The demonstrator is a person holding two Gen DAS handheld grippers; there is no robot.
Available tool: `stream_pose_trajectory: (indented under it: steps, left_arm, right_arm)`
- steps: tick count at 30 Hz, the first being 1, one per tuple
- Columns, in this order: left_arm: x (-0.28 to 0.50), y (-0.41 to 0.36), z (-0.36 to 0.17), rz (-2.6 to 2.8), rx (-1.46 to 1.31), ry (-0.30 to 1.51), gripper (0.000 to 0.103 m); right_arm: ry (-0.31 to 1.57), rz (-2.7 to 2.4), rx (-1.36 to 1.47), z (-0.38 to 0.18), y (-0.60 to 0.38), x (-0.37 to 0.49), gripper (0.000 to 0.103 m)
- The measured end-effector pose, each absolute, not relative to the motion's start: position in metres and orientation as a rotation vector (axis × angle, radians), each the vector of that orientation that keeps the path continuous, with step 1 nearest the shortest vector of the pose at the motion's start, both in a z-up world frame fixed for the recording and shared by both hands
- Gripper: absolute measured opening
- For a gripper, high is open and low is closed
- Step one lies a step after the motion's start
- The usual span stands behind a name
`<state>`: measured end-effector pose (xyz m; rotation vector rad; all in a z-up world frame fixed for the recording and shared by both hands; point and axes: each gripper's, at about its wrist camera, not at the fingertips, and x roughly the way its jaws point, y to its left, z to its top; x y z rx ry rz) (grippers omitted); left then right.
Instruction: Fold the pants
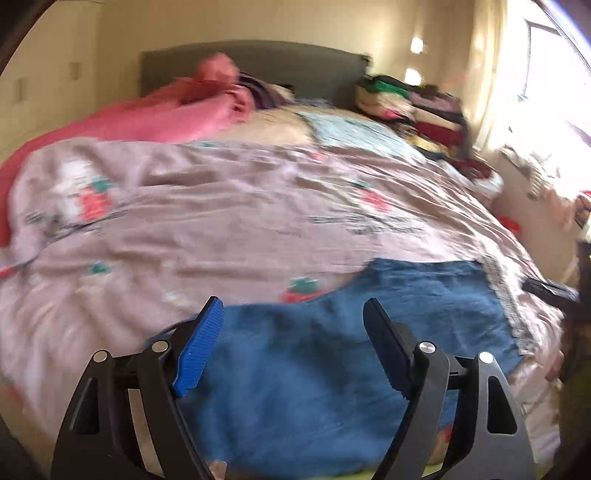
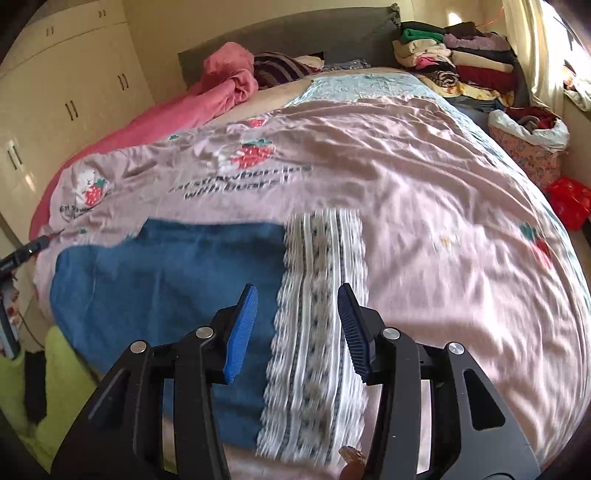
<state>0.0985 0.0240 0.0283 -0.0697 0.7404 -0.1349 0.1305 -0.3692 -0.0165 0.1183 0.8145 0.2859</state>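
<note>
Blue pants point(image 1: 332, 350) lie flat on the near part of the bed, with a white patterned lace band point(image 1: 506, 295) along their right edge. In the right wrist view the pants point(image 2: 177, 280) fill the lower left and the band point(image 2: 321, 325) runs down the middle. My left gripper point(image 1: 293, 321) is open and empty, above the blue cloth. My right gripper point(image 2: 297, 306) is open and empty, above the seam between blue cloth and band. The tip of the other gripper point(image 2: 33, 247) shows at the left edge.
A pink strawberry-print bedspread point(image 2: 424, 192) covers the bed. A pink blanket point(image 2: 221, 88) is bunched near the grey headboard point(image 2: 295, 33). Stacked folded clothes point(image 2: 461, 55) sit at the far right corner. A floral basket point(image 2: 528, 147) and red bag point(image 2: 567, 203) stand beside the bed. Cupboards point(image 2: 66, 92) line the left wall.
</note>
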Motion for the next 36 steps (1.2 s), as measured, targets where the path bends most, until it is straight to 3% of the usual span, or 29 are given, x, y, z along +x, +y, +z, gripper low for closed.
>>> stream_pose_trajectory:
  steps: [8, 16, 17, 18, 20, 21, 23, 30, 36]
  left_arm:
    - [0.192, -0.042, -0.027, -0.294, -0.030, 0.919, 0.077]
    - [0.238, -0.050, -0.073, -0.306, -0.063, 1.042, 0.074]
    - [0.237, -0.052, -0.073, -0.314, -0.058, 1.037, 0.063]
    - [0.235, -0.056, -0.072, -0.347, -0.067, 1.033, 0.038]
    - [0.232, -0.059, -0.069, -0.398, -0.118, 1.036, 0.012]
    - [0.229, -0.062, -0.069, -0.390, -0.108, 1.035, 0.012]
    - [0.223, -0.069, -0.063, -0.376, -0.049, 1.009, 0.011]
    - [0.232, -0.071, -0.031, -0.354, -0.030, 0.931, 0.010]
    - [0.250, -0.074, -0.061, -0.305, -0.009, 0.977, 0.007]
  right_arm:
    - [0.907, 0.321, 0.155, -0.038, -0.382, 0.200, 0.038]
    - [0.966, 0.393, 0.236, -0.074, -0.388, 0.224, 0.040]
    - [0.955, 0.403, 0.224, -0.074, -0.387, 0.222, 0.039]
    - [0.950, 0.414, 0.219, -0.074, -0.386, 0.221, 0.034]
    - [0.939, 0.439, 0.215, -0.073, -0.384, 0.218, 0.022]
    - [0.930, 0.455, 0.212, -0.071, -0.382, 0.215, 0.015]
    - [0.895, 0.461, 0.175, -0.060, -0.378, 0.207, 0.013]
    - [0.805, 0.434, 0.113, -0.023, -0.381, 0.225, 0.013]
    - [0.902, 0.411, 0.035, -0.053, -0.365, 0.254, 0.015]
